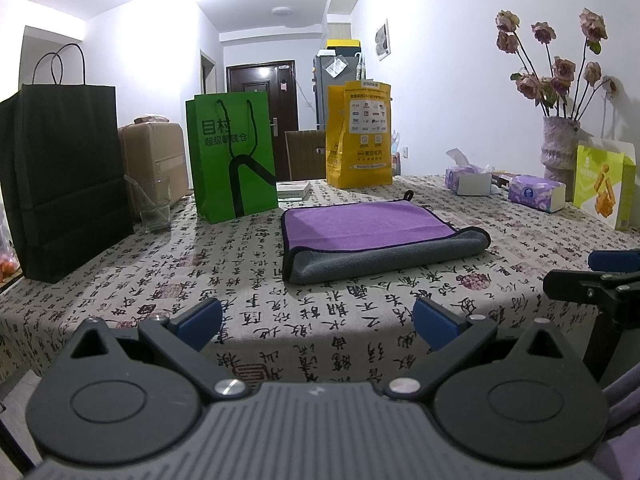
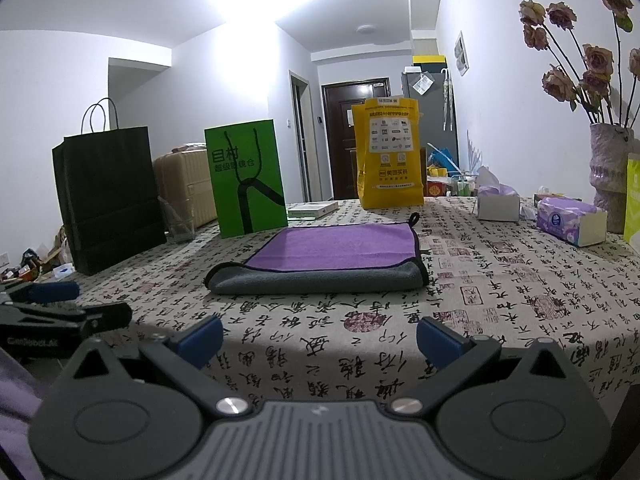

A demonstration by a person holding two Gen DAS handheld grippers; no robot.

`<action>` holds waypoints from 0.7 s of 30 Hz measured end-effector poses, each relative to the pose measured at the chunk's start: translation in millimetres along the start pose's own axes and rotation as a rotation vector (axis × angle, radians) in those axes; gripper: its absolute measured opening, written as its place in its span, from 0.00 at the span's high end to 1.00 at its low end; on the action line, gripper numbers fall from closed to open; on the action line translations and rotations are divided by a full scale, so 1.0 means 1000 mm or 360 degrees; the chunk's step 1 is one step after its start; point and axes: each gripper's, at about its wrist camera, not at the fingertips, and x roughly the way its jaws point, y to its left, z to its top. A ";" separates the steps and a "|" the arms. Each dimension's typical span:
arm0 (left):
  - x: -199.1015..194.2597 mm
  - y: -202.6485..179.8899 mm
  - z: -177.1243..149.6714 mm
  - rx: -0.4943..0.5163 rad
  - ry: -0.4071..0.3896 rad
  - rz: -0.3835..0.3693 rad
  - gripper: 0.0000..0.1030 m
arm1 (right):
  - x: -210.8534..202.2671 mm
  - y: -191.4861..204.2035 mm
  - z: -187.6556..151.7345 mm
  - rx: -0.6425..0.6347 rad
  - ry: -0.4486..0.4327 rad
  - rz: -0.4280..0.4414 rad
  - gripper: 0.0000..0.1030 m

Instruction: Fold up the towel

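Left wrist view
Left tongs (image 1: 318, 326): spread wide, blue pads apart, pinching nothing, held low at the near bench edge.
Right tongs (image 1: 600, 268): just off to the right, seen side-on; spread or pressed together cannot be told from here.
Towel (image 1: 376, 240): ahead and slightly right of the left tongs, well apart from them, flat on the bench, apparently folded over once, purple face up, grey underside rolling out along the near edge.
Handling: likely soft, light, limp plush; should drape and sag when lifted, not slippery, nothing fragile.
Hold: probably best pinched at a bound corner, near left corner (image 1: 290, 258) for these tongs.
Bench (image 1: 160, 280): covered by a calligraphy-print cloth that could bunch if dragged.

Right wrist view
Right tongs (image 2: 320, 338): spread wide, gripping nothing.
Left tongs (image 2: 60, 300): just off to the left, low.
Towel (image 2: 328, 256): straight ahead, well apart; hanging loop (image 2: 413, 218) at the far right corner.
Hold: near right corner (image 2: 420, 278), judged reachable without crossing.
Surroundings: black bag (image 2: 108, 200), green bag (image 2: 248, 176), glass (image 2: 180, 220) ahead left; yellow bag (image 2: 390, 152) beyond the towel; tissue packs (image 2: 572, 220) and flower vase (image 2: 610, 164) ahead right.
Room: dim, bright ceiling glare, dark door (image 2: 344, 136) at the back.
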 end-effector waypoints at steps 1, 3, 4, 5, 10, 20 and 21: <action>0.001 0.000 0.000 0.0003 0.0003 0.0001 0.00 | 0.001 0.000 0.000 -0.0002 0.0001 0.0001 0.00; 0.003 0.001 0.000 0.0014 0.0005 0.0007 0.00 | 0.003 -0.001 0.001 -0.0002 -0.0003 -0.0002 0.00; 0.003 0.002 0.000 0.0021 0.0001 0.0012 0.00 | 0.004 -0.001 0.001 -0.0003 -0.0004 -0.0004 0.00; 0.004 0.002 0.001 0.0028 -0.0003 0.0018 0.00 | 0.005 -0.001 0.001 0.0002 -0.0010 -0.0013 0.00; 0.013 0.009 0.006 0.0032 -0.0019 0.0052 0.00 | 0.012 -0.012 0.003 0.0063 -0.0006 -0.0037 0.00; 0.067 0.017 0.014 0.0076 0.0010 0.0043 0.00 | 0.052 -0.042 0.011 0.0103 -0.0006 -0.0100 0.00; 0.074 0.018 0.016 0.0058 0.0020 0.0020 0.00 | 0.058 -0.046 0.010 0.0112 -0.0002 -0.0105 0.00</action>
